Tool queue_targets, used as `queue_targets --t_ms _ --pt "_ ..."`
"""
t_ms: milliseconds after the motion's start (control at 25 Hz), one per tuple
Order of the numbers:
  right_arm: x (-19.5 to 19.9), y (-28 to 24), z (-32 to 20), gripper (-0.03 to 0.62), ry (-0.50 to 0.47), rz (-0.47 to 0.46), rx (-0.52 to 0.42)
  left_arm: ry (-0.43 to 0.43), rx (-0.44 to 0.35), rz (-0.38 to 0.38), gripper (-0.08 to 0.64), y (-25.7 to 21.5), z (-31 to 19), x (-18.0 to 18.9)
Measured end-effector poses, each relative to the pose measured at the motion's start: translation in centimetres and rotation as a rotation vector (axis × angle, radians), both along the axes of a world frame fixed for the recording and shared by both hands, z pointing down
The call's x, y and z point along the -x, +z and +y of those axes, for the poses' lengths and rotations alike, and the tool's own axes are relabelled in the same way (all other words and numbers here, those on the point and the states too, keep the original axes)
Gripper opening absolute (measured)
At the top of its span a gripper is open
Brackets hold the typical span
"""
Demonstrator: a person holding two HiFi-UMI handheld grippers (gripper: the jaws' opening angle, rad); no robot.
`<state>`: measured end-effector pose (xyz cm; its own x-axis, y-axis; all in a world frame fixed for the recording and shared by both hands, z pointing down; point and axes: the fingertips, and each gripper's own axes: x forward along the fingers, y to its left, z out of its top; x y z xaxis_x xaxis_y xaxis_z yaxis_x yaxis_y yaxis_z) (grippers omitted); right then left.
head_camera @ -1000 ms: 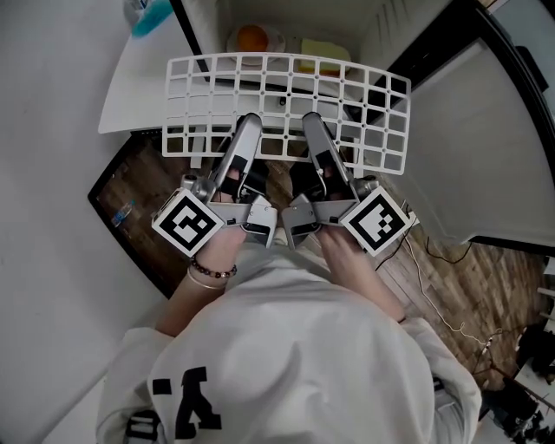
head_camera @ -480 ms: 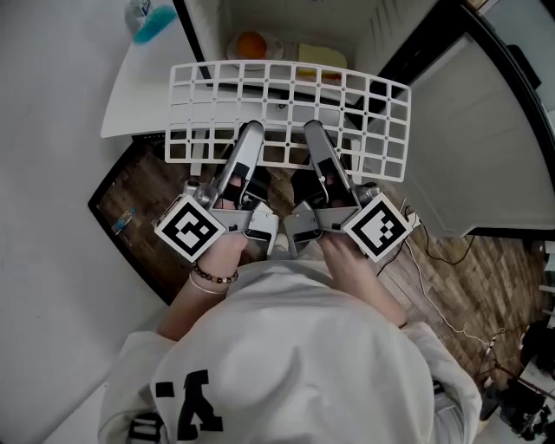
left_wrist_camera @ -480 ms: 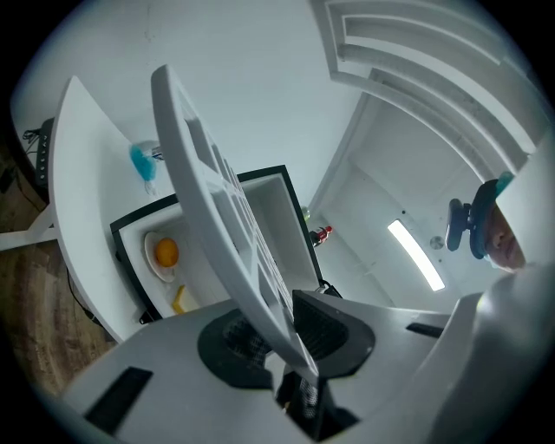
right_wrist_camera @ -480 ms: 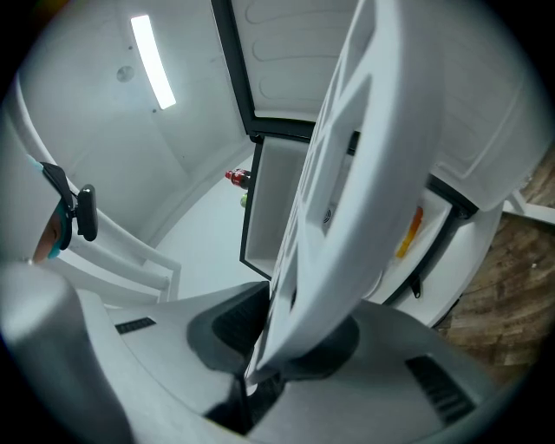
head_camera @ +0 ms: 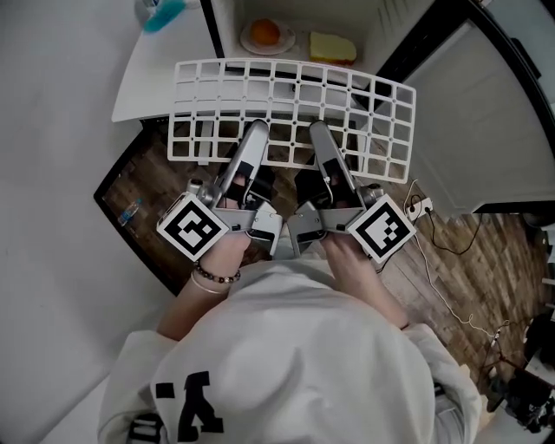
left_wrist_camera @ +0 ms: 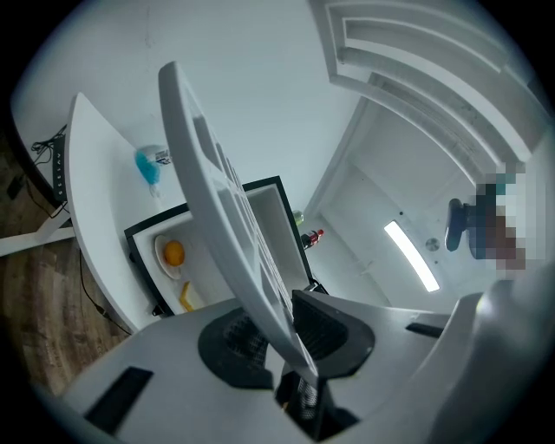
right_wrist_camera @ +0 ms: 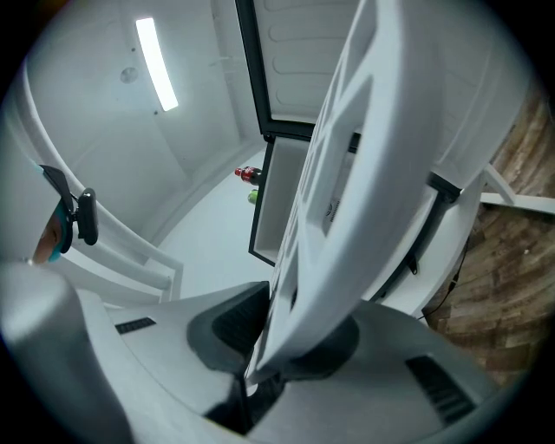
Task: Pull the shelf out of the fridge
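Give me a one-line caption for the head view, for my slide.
Left gripper and right gripper clamp the near edge of the white grid shelf, in front of the open fridge.

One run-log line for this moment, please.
shelf: white grid, held before open fridge | left gripper: shut on near edge | right gripper: shut on near edge | inside: orange on plate

White plastic grid shelf [head_camera: 293, 106], flat & approx level, out of fridge [head_camera: 299, 17], up in air just in front of its open compartment.
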<state>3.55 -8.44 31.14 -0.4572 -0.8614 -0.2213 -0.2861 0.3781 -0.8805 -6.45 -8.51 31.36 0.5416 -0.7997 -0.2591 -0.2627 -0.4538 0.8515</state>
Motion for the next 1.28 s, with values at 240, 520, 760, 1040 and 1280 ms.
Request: queue_targets --t_ms 240,520,760,1040,1280 --pt "-0.6 0.8 -1.1 0.069 -0.007 -0.024 0.033 -0.006 0.042 -0.004 0.071 0.7 -1.0 -0.7" --pt "-0.7 1.4 -1.0 0.069 -0.001 -0.04 0.062 -0.002 0.072 -0.006 0.069 1.1 -0.9 -0.7" --pt "-0.6 1.9 -1.0 0.069 0.002 -0.047 0.092 -0.003 0.098 0.001 0.067 1.4 -1.0 -0.6" --pt "-0.8 2.1 -1.2 0.069 0.001 -0.059 0.123 0.001 0.145 0.001 0.066 1.7 -1.1 -0.8" --pt "-0.6 2.2 -1.2 0.069 -0.013 -0.072 0.126 -0.011 0.145 0.0 0.064 1.6 -1.0 -0.6"
